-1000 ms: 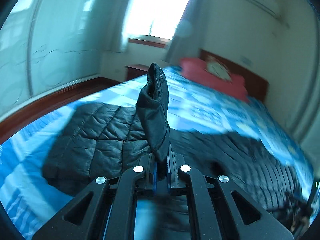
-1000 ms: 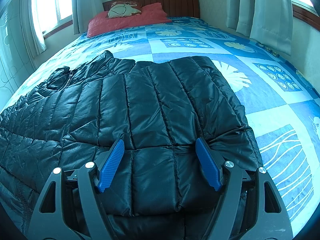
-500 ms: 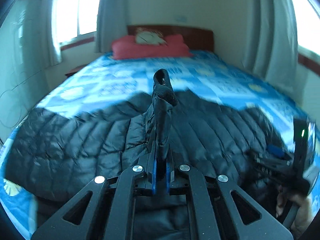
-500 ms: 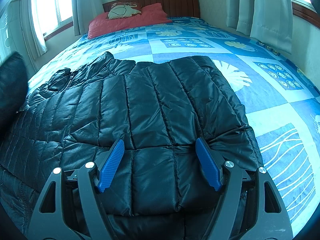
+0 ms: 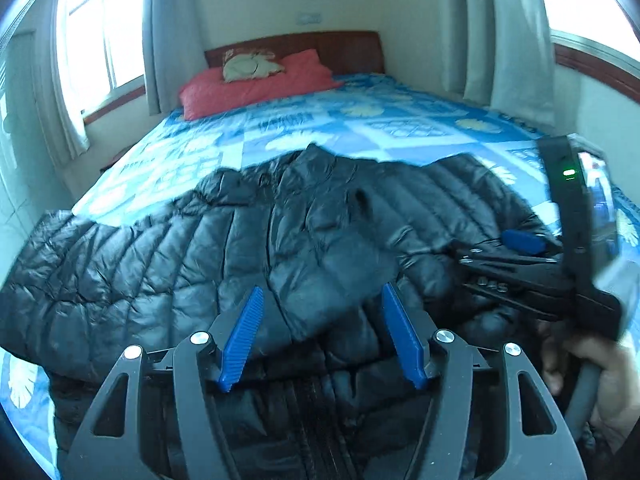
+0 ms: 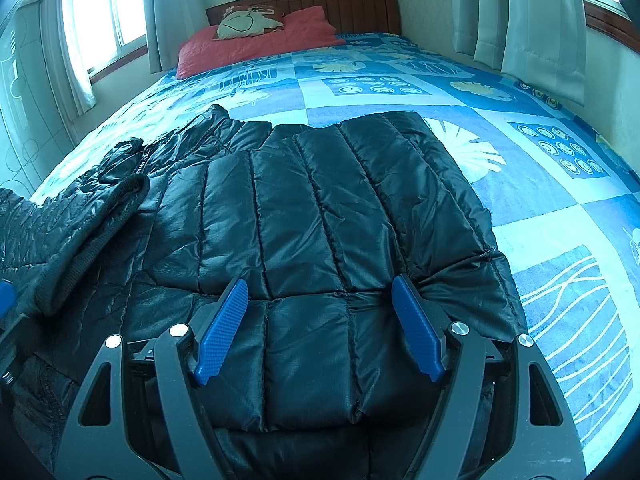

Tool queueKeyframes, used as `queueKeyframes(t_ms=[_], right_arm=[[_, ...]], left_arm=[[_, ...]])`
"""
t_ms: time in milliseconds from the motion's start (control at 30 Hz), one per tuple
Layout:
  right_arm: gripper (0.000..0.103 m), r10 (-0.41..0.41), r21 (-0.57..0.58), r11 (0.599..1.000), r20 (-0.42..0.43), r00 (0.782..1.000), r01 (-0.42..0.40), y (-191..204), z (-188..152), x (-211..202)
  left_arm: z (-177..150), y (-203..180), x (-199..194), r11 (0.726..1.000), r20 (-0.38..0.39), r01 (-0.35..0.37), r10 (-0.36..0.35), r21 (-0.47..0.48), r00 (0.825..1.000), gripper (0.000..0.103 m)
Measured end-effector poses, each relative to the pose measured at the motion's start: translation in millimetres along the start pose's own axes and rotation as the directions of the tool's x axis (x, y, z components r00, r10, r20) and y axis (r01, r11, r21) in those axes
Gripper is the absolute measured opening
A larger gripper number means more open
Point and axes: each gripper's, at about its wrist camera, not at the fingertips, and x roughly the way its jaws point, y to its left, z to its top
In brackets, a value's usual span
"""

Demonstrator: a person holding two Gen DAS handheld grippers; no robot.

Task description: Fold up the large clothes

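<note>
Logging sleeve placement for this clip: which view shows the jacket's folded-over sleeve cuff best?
The right wrist view: the ribbed sleeve cuff is sharp there, lying on the black puffer jacket at its left edge. The left wrist view is motion-blurred; the sleeve lies across the jacket ahead of the open left gripper, its cuff indistinct.
</note>
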Motion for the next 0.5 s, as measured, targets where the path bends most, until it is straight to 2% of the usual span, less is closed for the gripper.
queueKeyframes(t_ms=[133,267,367,500], right_arm=[[0.074,0.002,0.024,1.0,0.016,1.0,-0.002,5,7,-16],[0.074,0.092,0.053,0.994,0.042,0.995,-0.094,31,14,-35],[0.074,0.162,0.024,0.986,0.01,0.987,-0.162,67,17,-32],[0.074,0.207,-0.008,0.978,-0.087,0.975,-0.208,111,8,-7]], left_arm=[[-1,14,-23,1.0,0.025,0.005,-0.005,-0.016,1.0,0.061],[-11,48,-40,0.998,0.042,-0.047,0.049,-0.049,0.998,0.061],[-18,79,-50,0.991,0.042,-0.101,0.105,-0.084,0.994,0.061],[-30,125,-63,0.975,0.031,-0.157,0.164,-0.158,0.986,0.061]])
